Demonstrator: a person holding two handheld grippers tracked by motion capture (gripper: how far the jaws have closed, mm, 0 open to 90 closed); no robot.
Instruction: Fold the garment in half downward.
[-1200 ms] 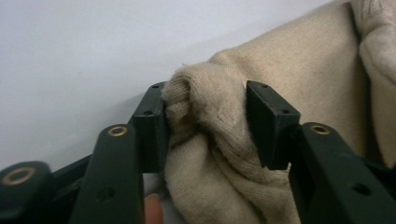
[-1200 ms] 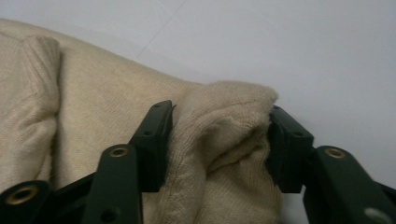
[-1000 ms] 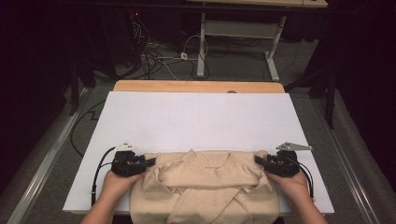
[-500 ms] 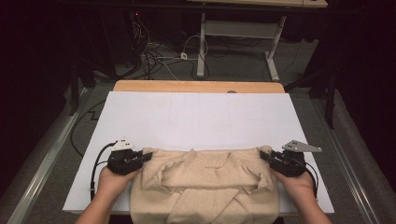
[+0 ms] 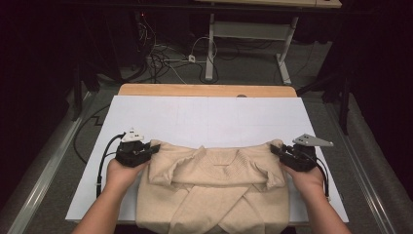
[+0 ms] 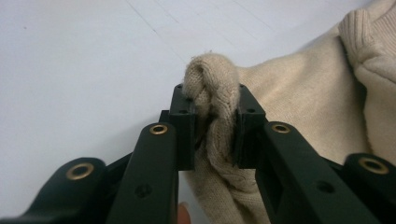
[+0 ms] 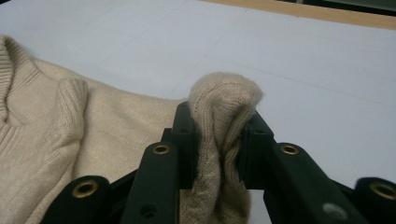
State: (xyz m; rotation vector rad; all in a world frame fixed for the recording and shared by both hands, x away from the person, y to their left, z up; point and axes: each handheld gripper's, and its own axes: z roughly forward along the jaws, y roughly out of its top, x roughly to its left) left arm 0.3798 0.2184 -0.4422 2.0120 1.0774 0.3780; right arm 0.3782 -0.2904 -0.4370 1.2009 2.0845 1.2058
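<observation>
A beige knit sweater (image 5: 214,185) lies at the near edge of the white table sheet (image 5: 209,117), sleeves folded across its front. My left gripper (image 5: 155,148) is shut on a bunched fold at the sweater's left shoulder corner; in the left gripper view the knit (image 6: 212,88) bulges out between the jaws of the left gripper (image 6: 212,109). My right gripper (image 5: 275,148) is shut on the right shoulder corner, where a fold (image 7: 224,102) is squeezed in the right gripper (image 7: 219,128). Both grippers' jaws have just been closing on the knit. Both corners are raised a little.
The white sheet stretches away beyond the sweater to a wooden strip (image 5: 204,90) at the far edge. Past the table, cables (image 5: 165,61) and a metal desk frame (image 5: 243,31) sit on the dark floor. A metal rail (image 5: 44,195) runs along the table's left.
Both hands have risen slightly and moved apart and forward, taking the shoulder corners with them. The sweater's top edge is now pulled straighter and wider.
</observation>
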